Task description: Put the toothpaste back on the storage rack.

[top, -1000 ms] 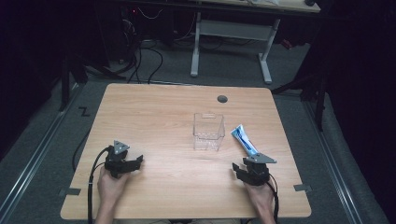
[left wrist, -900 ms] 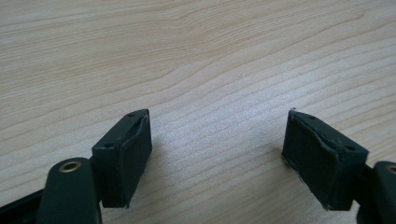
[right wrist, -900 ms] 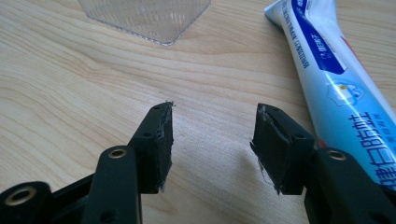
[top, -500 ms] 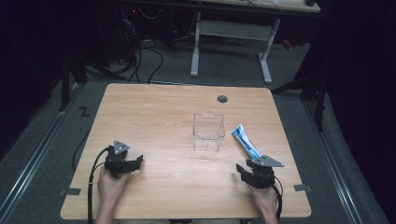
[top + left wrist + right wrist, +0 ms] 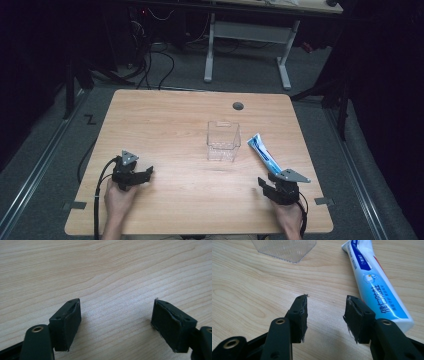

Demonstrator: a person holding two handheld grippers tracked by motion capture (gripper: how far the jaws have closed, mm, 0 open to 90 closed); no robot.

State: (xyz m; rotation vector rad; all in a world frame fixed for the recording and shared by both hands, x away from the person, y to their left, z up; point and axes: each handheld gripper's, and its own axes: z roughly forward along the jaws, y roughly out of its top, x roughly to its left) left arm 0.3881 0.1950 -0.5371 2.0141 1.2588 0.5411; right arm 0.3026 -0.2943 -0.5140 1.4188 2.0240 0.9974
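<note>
Toothpaste tube (image 5: 263, 154) lies flat on the table (image 5: 170, 130), at about one o'clock from my right gripper and just right of the clear plastic box (image 5: 223, 140).

My left gripper (image 5: 134, 173) rests at the table's seven o'clock corner. Its jaws are wide apart and hold nothing, with bare wood between them.

My right gripper (image 5: 325, 312) has just been closing its jaws. They are about half open now, with nothing between them. The tube sits off to the side, not in the gap. If they close here, I think they will grab air or push the tube away.
</note>
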